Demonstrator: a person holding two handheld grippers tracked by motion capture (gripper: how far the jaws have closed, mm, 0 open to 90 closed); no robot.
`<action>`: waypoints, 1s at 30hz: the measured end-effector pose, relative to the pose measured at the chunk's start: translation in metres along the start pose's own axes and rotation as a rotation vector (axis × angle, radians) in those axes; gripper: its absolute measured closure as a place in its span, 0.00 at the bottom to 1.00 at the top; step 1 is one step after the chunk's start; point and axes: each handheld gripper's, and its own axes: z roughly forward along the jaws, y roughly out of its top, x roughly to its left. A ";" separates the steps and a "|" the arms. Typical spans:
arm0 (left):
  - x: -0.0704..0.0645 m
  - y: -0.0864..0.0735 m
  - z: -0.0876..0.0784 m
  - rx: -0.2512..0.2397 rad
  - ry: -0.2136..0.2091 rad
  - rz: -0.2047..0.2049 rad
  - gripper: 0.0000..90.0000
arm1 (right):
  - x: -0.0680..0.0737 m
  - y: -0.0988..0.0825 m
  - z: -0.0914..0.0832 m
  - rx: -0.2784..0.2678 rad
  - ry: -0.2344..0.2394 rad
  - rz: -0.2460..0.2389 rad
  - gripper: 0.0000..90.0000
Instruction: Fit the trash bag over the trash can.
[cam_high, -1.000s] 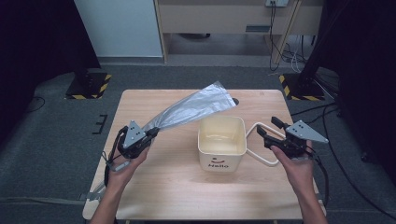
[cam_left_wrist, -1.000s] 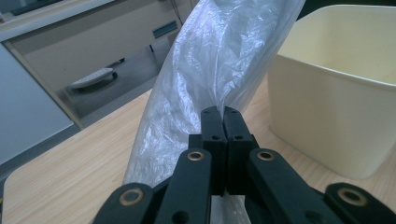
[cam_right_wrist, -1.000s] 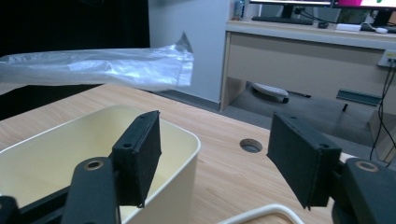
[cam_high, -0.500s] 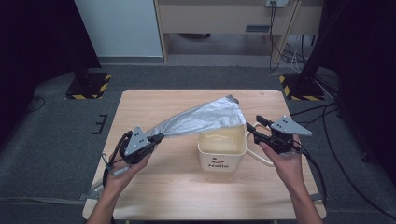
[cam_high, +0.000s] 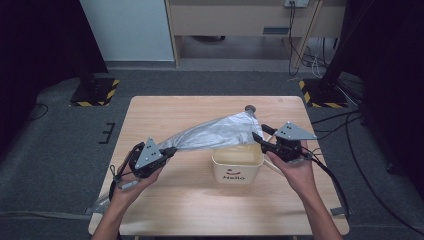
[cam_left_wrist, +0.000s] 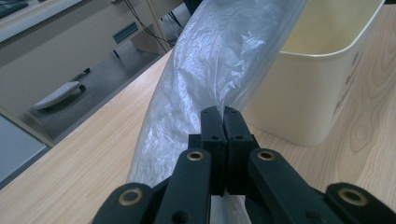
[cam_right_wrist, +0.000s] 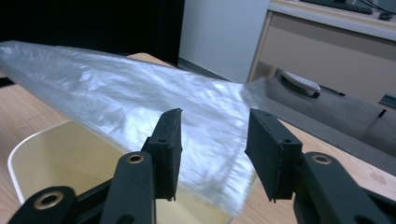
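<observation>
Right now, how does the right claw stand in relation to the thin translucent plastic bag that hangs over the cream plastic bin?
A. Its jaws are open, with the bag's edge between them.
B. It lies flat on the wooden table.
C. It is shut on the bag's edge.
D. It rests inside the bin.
A. In the right gripper view the right claw has a clear gap between its jaws, and the edge of the thin translucent plastic bag lies in that gap, above the cream plastic bin.

The plastic bag (cam_left_wrist: 205, 70) runs off the left gripper view's top edge. It hides part of the bin (cam_high: 237, 165) rim. The small dark object (cam_high: 249, 108) behind is too small to tell
</observation>
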 end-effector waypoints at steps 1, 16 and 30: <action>0.000 0.001 0.000 0.002 -0.002 0.005 0.99 | 0.002 0.001 0.002 -0.002 0.008 -0.002 0.59; 0.002 -0.003 -0.006 0.034 -0.021 0.041 0.99 | 0.013 0.011 0.019 0.022 0.042 -0.039 0.58; 0.005 0.003 -0.007 0.043 -0.031 0.062 0.99 | 0.042 0.018 0.038 0.055 0.166 -0.109 0.48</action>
